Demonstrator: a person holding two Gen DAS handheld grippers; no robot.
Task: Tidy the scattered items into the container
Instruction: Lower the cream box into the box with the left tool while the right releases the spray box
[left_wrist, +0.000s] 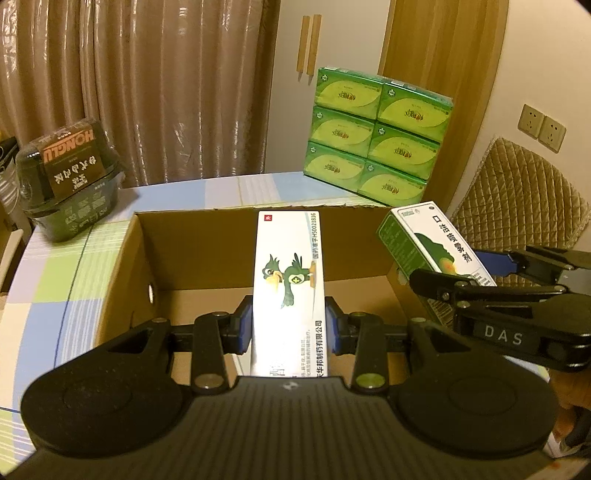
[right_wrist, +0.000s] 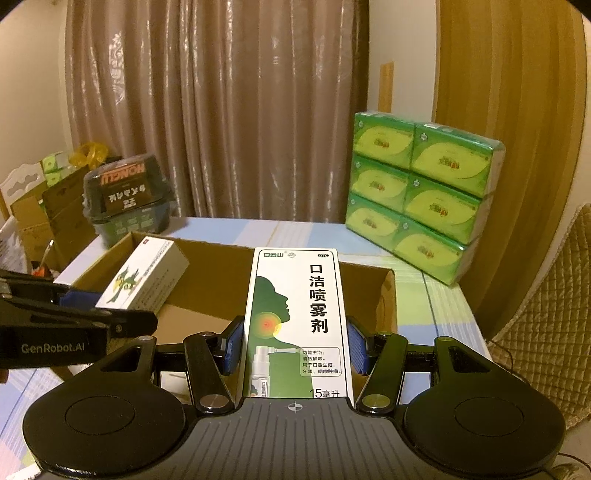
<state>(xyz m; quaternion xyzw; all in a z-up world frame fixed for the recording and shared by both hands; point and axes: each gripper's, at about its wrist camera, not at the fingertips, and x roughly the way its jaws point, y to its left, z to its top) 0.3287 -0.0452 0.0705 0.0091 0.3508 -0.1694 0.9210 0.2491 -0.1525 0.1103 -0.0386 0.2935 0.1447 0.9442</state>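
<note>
My left gripper (left_wrist: 289, 325) is shut on a white medicine box with a green bird (left_wrist: 290, 280), held over the open cardboard box (left_wrist: 122, 273). My right gripper (right_wrist: 294, 345) is shut on a white and green throat spray box (right_wrist: 295, 317), held over the near edge of the same cardboard box (right_wrist: 386, 295). In the left wrist view the spray box (left_wrist: 432, 240) and right gripper show at the right. In the right wrist view the bird box (right_wrist: 144, 275) and left gripper show at the left.
A stack of green tissue packs (left_wrist: 376, 136) stands behind the box on the checked tablecloth (left_wrist: 59, 280). A dark plastic food tub (left_wrist: 70, 177) sits at the far left. A quilted chair back (left_wrist: 517, 192) is at the right, curtains behind.
</note>
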